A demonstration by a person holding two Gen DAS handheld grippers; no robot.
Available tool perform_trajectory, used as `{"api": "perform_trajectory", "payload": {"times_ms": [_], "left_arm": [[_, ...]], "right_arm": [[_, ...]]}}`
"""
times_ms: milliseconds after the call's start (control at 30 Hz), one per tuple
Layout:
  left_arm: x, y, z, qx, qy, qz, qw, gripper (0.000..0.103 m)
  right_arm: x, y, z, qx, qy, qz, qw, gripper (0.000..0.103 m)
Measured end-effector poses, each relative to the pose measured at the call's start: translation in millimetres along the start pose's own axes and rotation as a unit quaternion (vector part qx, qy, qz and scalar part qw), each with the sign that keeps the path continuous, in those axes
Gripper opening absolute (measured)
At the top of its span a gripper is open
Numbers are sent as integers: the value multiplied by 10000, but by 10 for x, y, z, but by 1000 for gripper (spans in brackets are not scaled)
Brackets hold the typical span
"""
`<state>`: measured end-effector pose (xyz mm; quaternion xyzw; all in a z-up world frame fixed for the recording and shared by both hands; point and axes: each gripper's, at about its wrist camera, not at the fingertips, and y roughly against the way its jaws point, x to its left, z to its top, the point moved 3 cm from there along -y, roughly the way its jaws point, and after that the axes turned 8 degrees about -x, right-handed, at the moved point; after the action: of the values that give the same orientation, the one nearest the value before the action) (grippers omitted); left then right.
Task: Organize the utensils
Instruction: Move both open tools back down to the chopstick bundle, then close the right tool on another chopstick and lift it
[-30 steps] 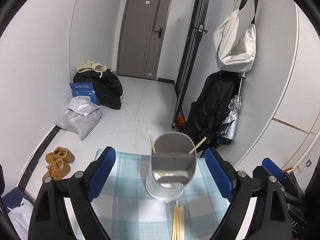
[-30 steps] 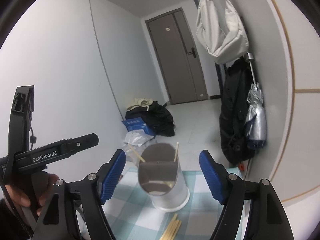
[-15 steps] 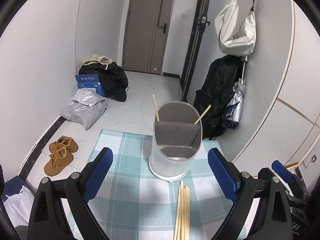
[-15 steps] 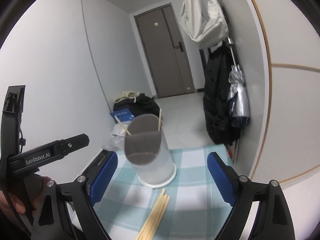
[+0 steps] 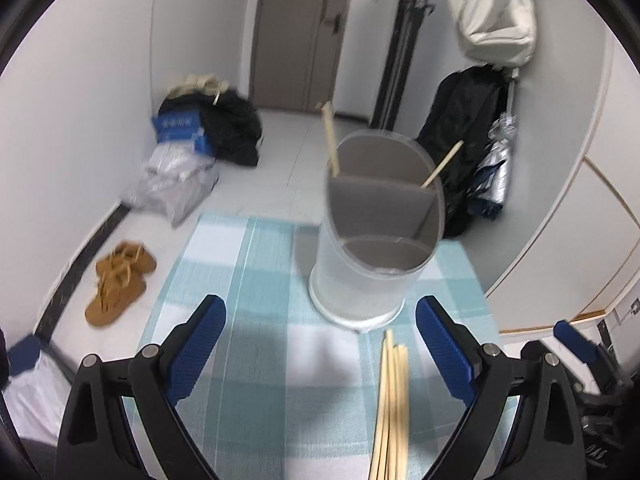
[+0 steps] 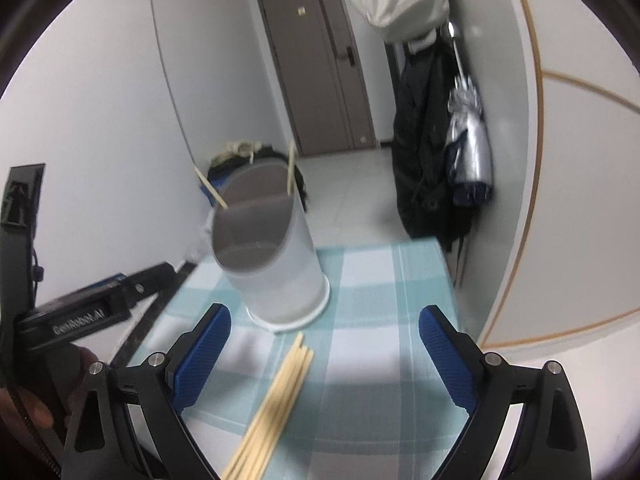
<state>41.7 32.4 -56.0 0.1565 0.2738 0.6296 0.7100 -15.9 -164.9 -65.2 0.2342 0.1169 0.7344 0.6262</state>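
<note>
A white utensil holder [image 5: 372,248] with grey dividers stands on a table with a teal checked cloth [image 5: 248,280]; two chopsticks [image 5: 331,140] stand in its back compartment. It also shows in the right wrist view [image 6: 272,256]. A bundle of several loose wooden chopsticks [image 5: 390,408] lies on the cloth in front of it, also in the right wrist view [image 6: 272,404]. My left gripper [image 5: 320,356] is open and empty above the cloth. My right gripper [image 6: 324,360] is open and empty over the bundle.
The cloth [image 6: 384,280] ends at the table's far edge. Beyond it lie brown shoes [image 5: 118,280], bags [image 5: 180,176] and a dark coat [image 6: 424,140] by a white wall. The left gripper's body [image 6: 80,312] sits left of the right one.
Both grippers have pulled back and tilted down: the holder sits farther off and more of the loose chopstick bundle shows. Both stay open.
</note>
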Motion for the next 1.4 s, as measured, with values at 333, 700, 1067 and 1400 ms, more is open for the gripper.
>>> {"api": "perform_trajectory", "payload": {"times_ms": [333, 700, 1067, 1400], "left_arm": [[148, -102, 58, 146, 72, 314, 9994, 93], [409, -197, 38, 550, 552, 152, 9968, 93], [523, -212, 50, 615, 696, 194, 9955, 93], [612, -239, 43, 677, 819, 213, 9941, 93]], "right_arm": [[-36, -538, -333, 1364, 333, -366, 9894, 94], [26, -968, -529, 2029, 594, -510, 9761, 78], [130, -1092, -682, 2271, 721, -526, 9698, 53], [350, -1212, -659, 2255, 1138, -522, 9662, 37]]}}
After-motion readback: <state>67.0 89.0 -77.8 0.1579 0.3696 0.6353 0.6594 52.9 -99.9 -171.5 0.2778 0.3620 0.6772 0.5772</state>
